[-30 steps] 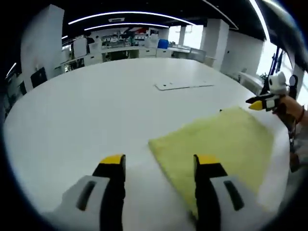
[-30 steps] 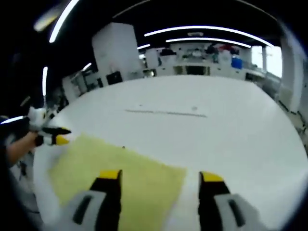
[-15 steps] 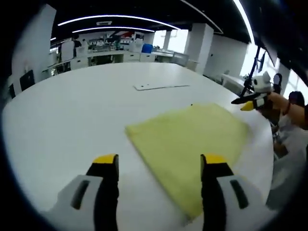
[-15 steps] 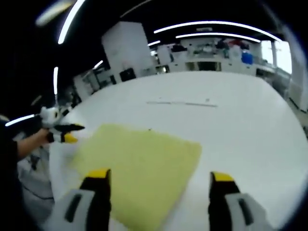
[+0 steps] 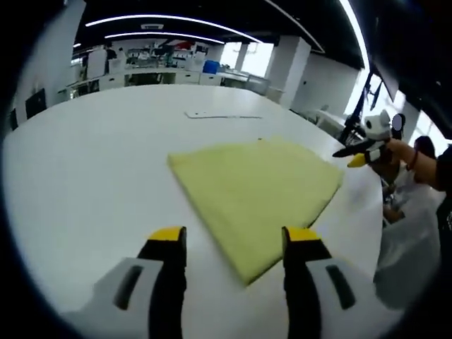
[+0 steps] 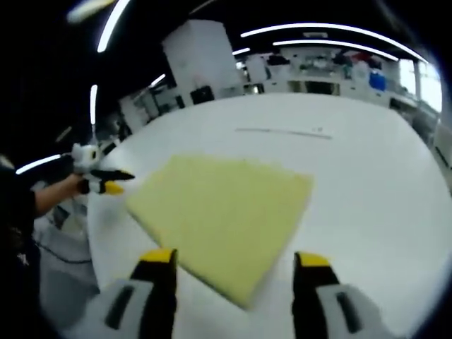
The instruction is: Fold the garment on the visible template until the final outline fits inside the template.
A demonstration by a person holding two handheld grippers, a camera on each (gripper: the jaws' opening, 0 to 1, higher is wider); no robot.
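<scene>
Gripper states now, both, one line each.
Left gripper: open, holding nothing, above the table at the near corner of the yellow cloth.
Right gripper: open, holding nothing, over the cloth's near edge.

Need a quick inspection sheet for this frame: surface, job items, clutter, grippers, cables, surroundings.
Surface: white table, large, rounded edge.
Job's things: yellow garment lies flat as a folded four-sided shape, touching neither gripper; a thin flat outline lies farther back on the table, possibly the template, too faint to confirm.
Clutter: nothing seen.
Grippers: left gripper open, empty, above the table near the garment's near corner; right gripper open, empty, at the garment's opposite side.
Cables: dark cable beside the table.
Surroundings: office benches, ceiling light strips, white pillar.
</scene>
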